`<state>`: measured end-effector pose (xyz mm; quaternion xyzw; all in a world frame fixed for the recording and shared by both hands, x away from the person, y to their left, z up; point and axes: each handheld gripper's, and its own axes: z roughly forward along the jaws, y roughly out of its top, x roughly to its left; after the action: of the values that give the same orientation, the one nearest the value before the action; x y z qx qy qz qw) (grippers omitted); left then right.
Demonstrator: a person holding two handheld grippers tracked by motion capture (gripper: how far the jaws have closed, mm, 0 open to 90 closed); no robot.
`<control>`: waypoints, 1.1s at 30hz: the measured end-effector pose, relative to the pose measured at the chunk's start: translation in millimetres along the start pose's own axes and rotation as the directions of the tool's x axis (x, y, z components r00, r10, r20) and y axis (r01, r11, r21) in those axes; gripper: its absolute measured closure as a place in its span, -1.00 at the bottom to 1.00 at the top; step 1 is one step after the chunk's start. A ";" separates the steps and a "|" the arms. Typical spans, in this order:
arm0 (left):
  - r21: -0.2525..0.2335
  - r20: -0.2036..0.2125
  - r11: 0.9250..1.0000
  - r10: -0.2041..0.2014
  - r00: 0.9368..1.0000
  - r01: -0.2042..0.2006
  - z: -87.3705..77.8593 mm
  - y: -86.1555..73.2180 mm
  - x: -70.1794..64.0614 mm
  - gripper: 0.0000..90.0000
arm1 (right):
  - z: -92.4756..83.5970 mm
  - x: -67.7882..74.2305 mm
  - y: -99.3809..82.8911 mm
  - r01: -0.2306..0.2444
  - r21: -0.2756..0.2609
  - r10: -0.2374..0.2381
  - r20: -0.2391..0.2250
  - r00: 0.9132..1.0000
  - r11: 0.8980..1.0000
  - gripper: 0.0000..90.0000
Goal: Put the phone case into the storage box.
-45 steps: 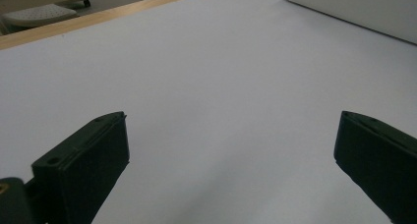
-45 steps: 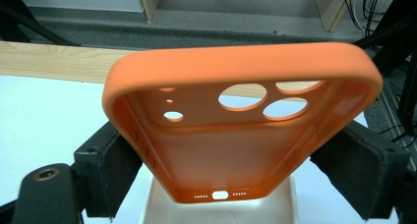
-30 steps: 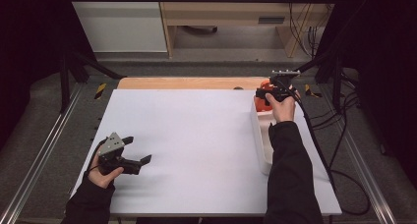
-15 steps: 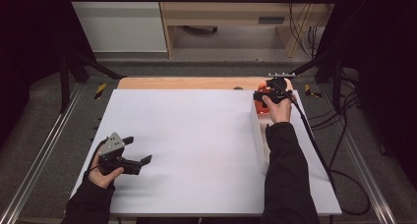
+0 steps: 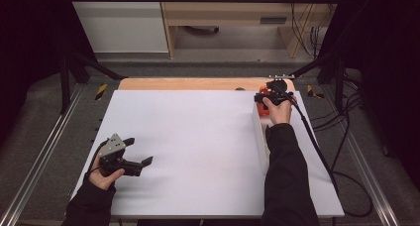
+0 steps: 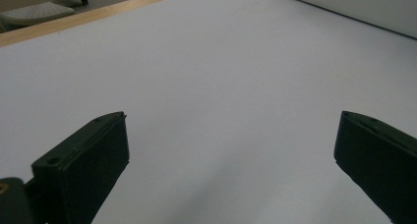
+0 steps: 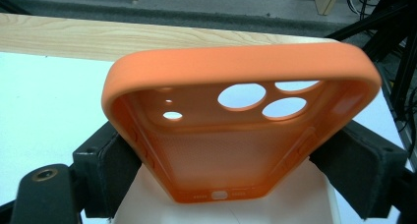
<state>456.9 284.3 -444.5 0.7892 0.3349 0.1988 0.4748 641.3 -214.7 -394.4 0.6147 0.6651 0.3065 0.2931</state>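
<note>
Over at about eight o'clock on the table [image 5: 198, 137], the left gripper [image 5: 140, 151] is sitting low over the bare white surface with its jaws spread wide and nothing between them; in the left gripper view the two black jaws are standing far apart with only white tabletop ahead. It looks idle, waiting for its turn.

Moving across to roughly two o'clock, near the far right corner, the right gripper [image 7: 221, 160] is clamping an orange phone case [image 7: 236, 130] by its two long sides, jaws drawn in narrow against the soft rim. The case is tilting open side up toward the camera, its lens cut-outs at the far end, and it is hovering just above a long white box [image 5: 261, 137] running along the table's right side; a pale tray-like surface is showing right under it.

My reading: the pick-up is done, the case being firmly in the grip. Whatever comes after, carrying it out over the open table and setting it down, is not yet started.
</note>
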 end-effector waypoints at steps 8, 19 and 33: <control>0.002 0.000 1.000 0.002 1.000 -0.002 0.5 -0.1 -0.3 -1.00 | 1.2 -3.3 -3.0 -0.008 -0.002 0.008 -0.001 1.000 1.000 -0.66; 0.002 0.003 1.000 0.004 1.000 -0.004 0.6 0.0 -0.4 -1.00 | 1.4 -3.2 -3.5 0.000 -0.004 0.000 -0.001 1.000 1.000 -0.67; 0.003 0.003 1.000 0.003 1.000 -0.003 0.7 -0.2 -0.4 -1.00 | 1.1 -4.6 -2.8 -0.005 0.008 0.005 -0.043 0.999 1.000 -0.92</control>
<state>457.0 283.7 -445.0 0.7906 0.3333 0.1978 0.4740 640.7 -219.4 -397.1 0.6108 0.6710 0.3177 0.2753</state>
